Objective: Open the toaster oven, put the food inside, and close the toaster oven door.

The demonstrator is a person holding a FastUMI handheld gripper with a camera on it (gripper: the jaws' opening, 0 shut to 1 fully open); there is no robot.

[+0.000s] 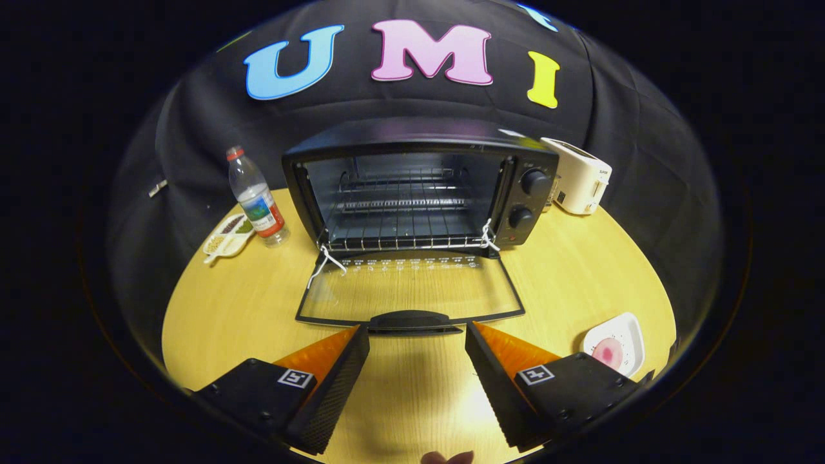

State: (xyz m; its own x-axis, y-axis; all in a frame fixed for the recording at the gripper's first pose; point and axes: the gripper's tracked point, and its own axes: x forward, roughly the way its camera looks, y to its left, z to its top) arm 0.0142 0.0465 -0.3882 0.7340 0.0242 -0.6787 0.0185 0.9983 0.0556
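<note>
Tongs, meaning the gripper (417, 335), spread wide with nothing between the fingers, tips just short of the door handle (410, 320) at 12 o'clock from them. Both fingers hover over the wooden table (245, 309), touching nothing.

Left to right: small divided dish (227, 236) with beans or grains at about 10 o'clock from the fingers, near the table's far left edge. Water bottle (256, 198) upright just beside it, red cap, label on. Toaster oven (419, 187) at 12 o'clock, well beyond the fingers, door (410, 287) dropped fully open and lying flat toward the gripper, wire rack (403, 225) inside, two knobs on its right panel. White toaster (578, 175) at 1 o'clock, just beside the oven's right rear. White plate (617, 345) at 3 o'clock from the right finger, close beside it, pink round food (607, 352) on it, still outside the oven.

Fingertip of a person (446, 457) at 6 o'clock, below the fingers.
</note>
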